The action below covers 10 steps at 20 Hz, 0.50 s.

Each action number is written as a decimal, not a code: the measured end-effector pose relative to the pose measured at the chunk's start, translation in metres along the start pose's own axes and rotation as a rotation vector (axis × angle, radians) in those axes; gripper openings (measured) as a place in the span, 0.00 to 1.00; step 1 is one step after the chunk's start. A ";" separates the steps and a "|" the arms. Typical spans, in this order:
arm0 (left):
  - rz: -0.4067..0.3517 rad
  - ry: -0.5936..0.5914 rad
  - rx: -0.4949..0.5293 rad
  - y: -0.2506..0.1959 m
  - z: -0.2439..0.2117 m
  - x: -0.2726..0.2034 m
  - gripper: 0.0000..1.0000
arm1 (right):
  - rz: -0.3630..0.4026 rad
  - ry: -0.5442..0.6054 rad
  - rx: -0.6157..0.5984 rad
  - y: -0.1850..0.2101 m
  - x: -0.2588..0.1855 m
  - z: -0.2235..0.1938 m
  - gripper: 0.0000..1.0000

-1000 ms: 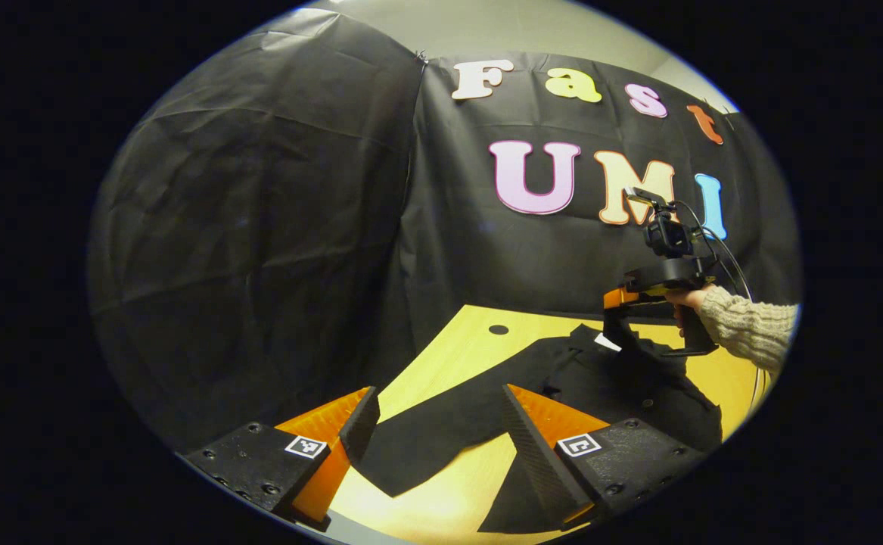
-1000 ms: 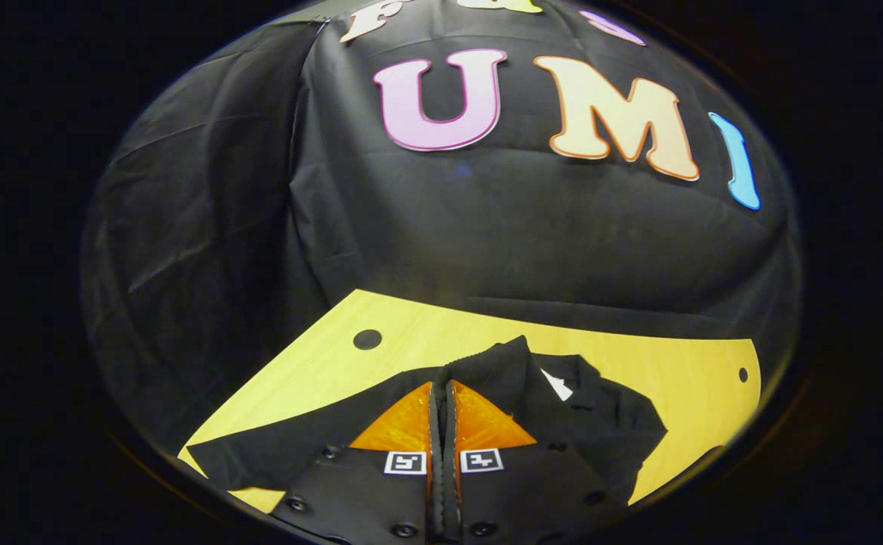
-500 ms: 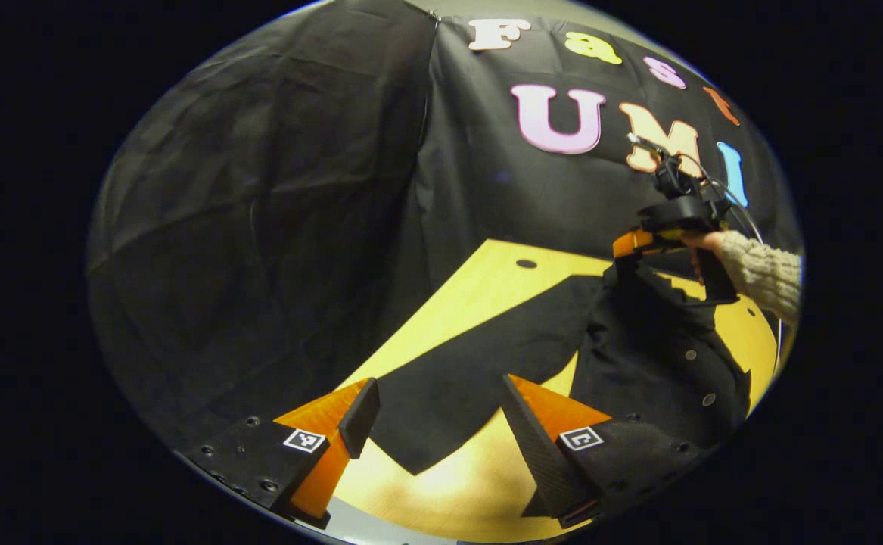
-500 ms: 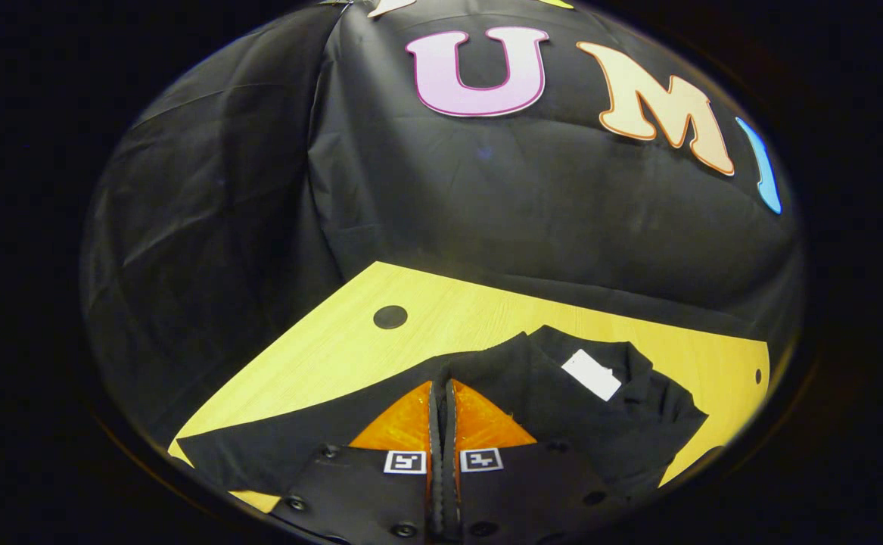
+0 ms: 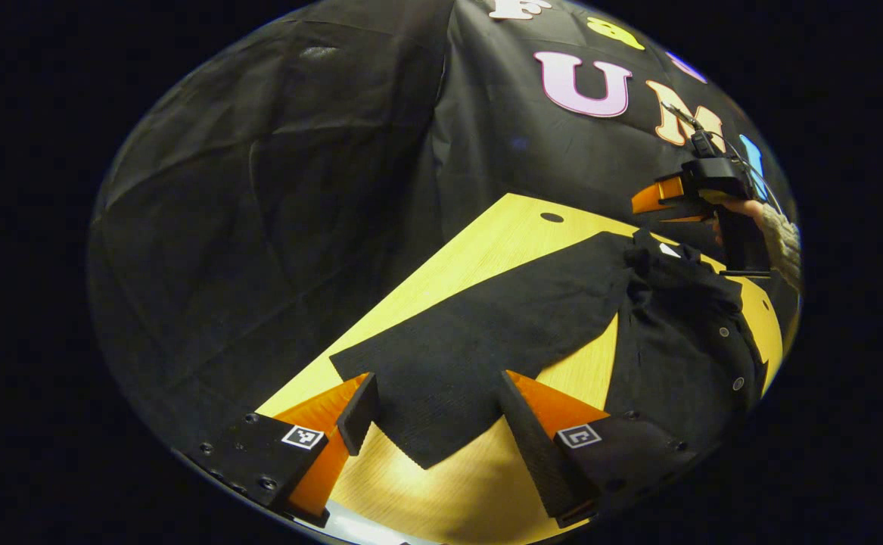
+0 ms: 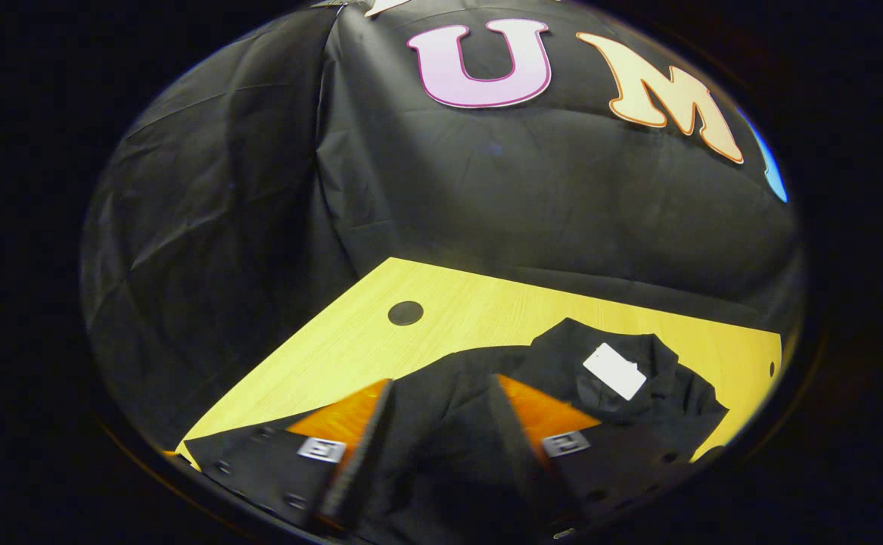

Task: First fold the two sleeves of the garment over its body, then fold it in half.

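Two grippers work over a black garment (image 5: 668, 318) spread on the yellow table (image 5: 479, 250). In the left gripper view the left gripper (image 5: 433, 409) sits low near the table, fingers apart, with the end of one sleeve (image 5: 471, 348) lying flat between them. Farther off, a hand (image 5: 740, 206) in a knitted sleeve cuff (image 5: 781, 242) holds the right gripper (image 6: 437, 416) above the collar. In the right gripper view its fingers stand apart over the garment's shoulder, the white label (image 6: 614, 371) just beyond them
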<state>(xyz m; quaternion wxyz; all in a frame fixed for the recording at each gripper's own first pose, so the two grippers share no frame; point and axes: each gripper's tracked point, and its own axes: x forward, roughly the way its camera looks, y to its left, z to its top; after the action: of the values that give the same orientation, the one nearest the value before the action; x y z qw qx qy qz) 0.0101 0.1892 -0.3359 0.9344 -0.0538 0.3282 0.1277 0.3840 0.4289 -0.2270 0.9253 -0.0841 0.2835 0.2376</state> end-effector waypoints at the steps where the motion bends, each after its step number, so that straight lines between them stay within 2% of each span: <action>1: 0.003 0.009 0.003 0.000 -0.003 0.002 0.96 | -0.006 -0.006 -0.008 -0.001 -0.002 0.001 0.84; 2: 0.005 0.016 0.005 0.000 -0.005 0.004 0.96 | -0.012 -0.011 -0.016 -0.003 -0.004 0.003 0.99; 10: 0.027 0.054 0.039 0.004 -0.020 0.011 0.96 | -0.050 -0.126 -0.001 -0.021 -0.050 0.025 1.00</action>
<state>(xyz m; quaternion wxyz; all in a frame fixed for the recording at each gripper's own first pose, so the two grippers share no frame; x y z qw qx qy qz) 0.0059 0.1914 -0.3586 0.9243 -0.0345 0.3563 0.1322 0.3704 0.3984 -0.1776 0.9468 -0.0767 0.2224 0.2194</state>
